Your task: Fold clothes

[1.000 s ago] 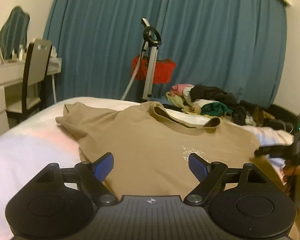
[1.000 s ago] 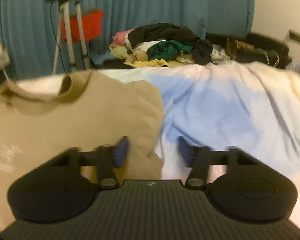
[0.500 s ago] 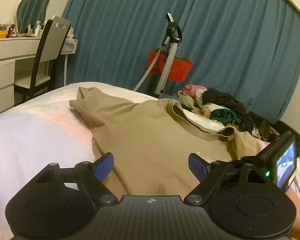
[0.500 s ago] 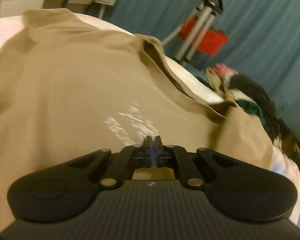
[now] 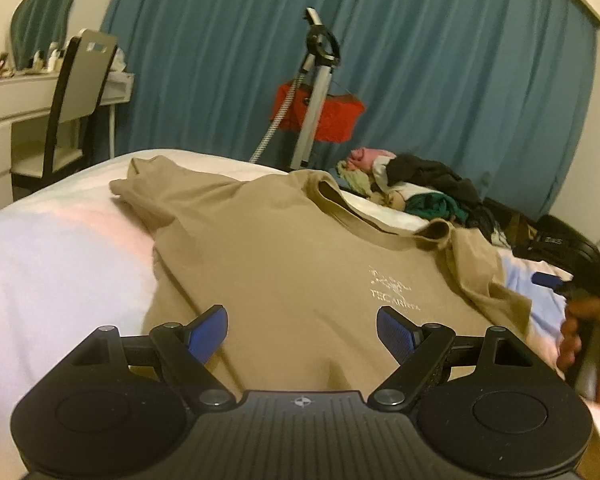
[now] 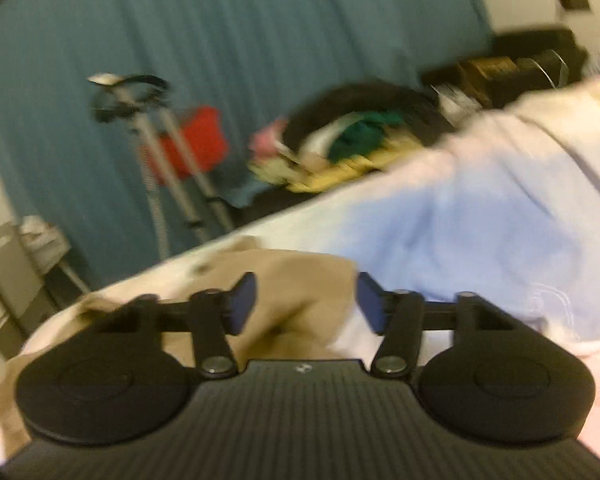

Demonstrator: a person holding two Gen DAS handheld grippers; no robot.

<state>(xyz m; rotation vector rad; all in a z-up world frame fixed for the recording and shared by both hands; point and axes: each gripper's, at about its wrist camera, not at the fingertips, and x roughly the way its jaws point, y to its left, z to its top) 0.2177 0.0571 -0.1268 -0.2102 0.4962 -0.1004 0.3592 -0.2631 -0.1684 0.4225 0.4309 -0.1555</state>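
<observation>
A tan T-shirt (image 5: 284, 264) with a small white chest print lies spread face up on the bed (image 5: 48, 264). Its right sleeve (image 5: 480, 272) is folded in over the body. My left gripper (image 5: 300, 330) is open and empty, hovering over the shirt's lower part. My right gripper (image 6: 306, 304) is open and empty over the shirt's right edge (image 6: 300, 280); its view is blurred. It also shows at the right edge of the left wrist view (image 5: 580, 280), held by a hand.
A pile of mixed clothes (image 5: 412, 188) lies beyond the bed's far side. A garment steamer stand (image 5: 316, 92) with a red bag stands before the blue curtain. A chair (image 5: 80, 96) and white desk are at the far left.
My right gripper was shut over the shirt's chest half a second ago; it has opened and swung back right to the shirt's edge. The right sleeve now lies folded in. The left gripper stays open.
</observation>
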